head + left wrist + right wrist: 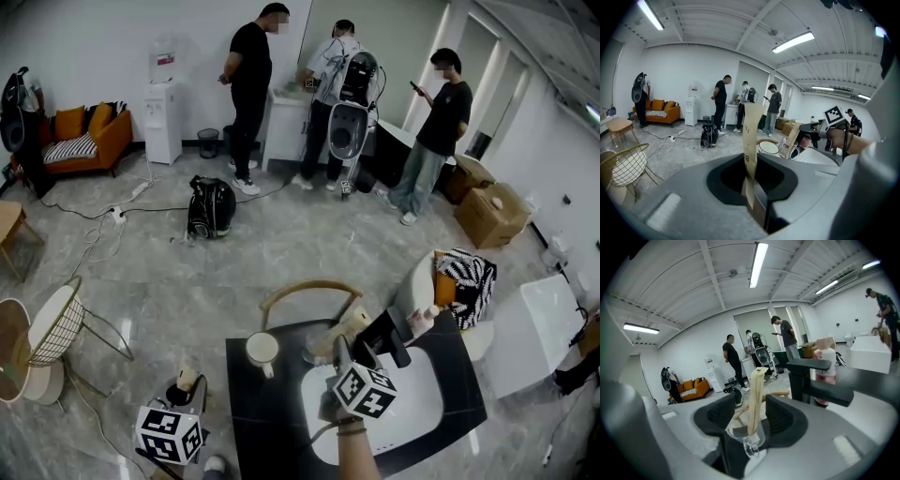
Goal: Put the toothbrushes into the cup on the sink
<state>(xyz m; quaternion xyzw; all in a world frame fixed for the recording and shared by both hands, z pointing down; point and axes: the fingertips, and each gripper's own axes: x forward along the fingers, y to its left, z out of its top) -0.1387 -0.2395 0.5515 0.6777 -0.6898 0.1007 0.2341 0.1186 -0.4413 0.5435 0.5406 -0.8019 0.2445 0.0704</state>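
Left claw [751,192] is pinching an upright boxed toothbrush [751,136]; the cup [746,437] is sitting at its two o'clock, between the wide-open jaws of the right claw [752,420].

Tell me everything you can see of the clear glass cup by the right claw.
The clear glass cup is small, round and transparent. It stands upright on the black countertop beside the white basin. One tan cardboard toothbrush box stands in it, leaning on its rim. The right claw is open, its jaws either side of the cup without touching it.
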